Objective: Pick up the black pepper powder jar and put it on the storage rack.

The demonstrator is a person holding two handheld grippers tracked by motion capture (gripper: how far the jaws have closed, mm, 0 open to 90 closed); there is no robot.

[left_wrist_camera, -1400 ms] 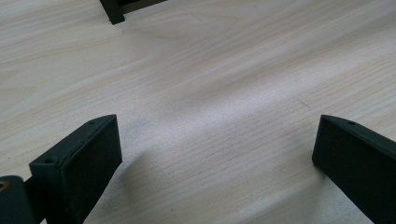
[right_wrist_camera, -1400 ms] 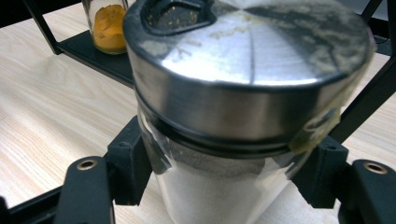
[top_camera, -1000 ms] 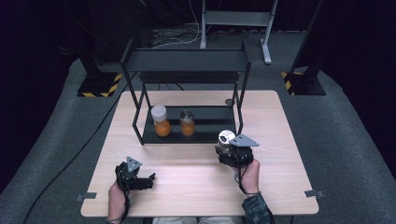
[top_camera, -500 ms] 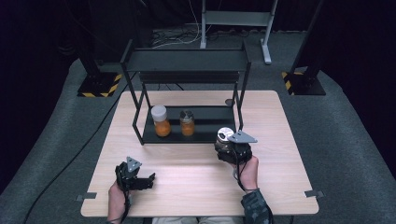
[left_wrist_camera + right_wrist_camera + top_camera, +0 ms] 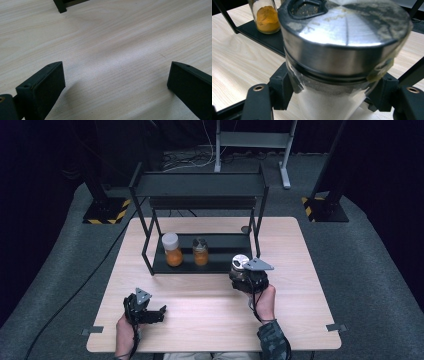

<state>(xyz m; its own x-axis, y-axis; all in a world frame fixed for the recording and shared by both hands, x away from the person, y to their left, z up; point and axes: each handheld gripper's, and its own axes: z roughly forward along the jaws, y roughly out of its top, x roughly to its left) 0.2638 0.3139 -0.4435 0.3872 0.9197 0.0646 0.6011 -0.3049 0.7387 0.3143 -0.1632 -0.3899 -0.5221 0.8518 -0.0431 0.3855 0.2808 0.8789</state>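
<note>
We are clamping a metal-lidded shaker (image 5: 342, 50) in the right gripper (image 5: 248, 276), just before the rack (image 5: 200, 260); its lid risks clipping a rack post. The left gripper (image 5: 115, 82) is gaping empty.

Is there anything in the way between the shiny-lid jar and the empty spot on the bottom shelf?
Nothing visible blocks it. The right gripper holds the shiny-lid jar just in front of the bottom shelf. The two orange jars stand further left, and the black rack post stands at the shelf's right end.
</note>
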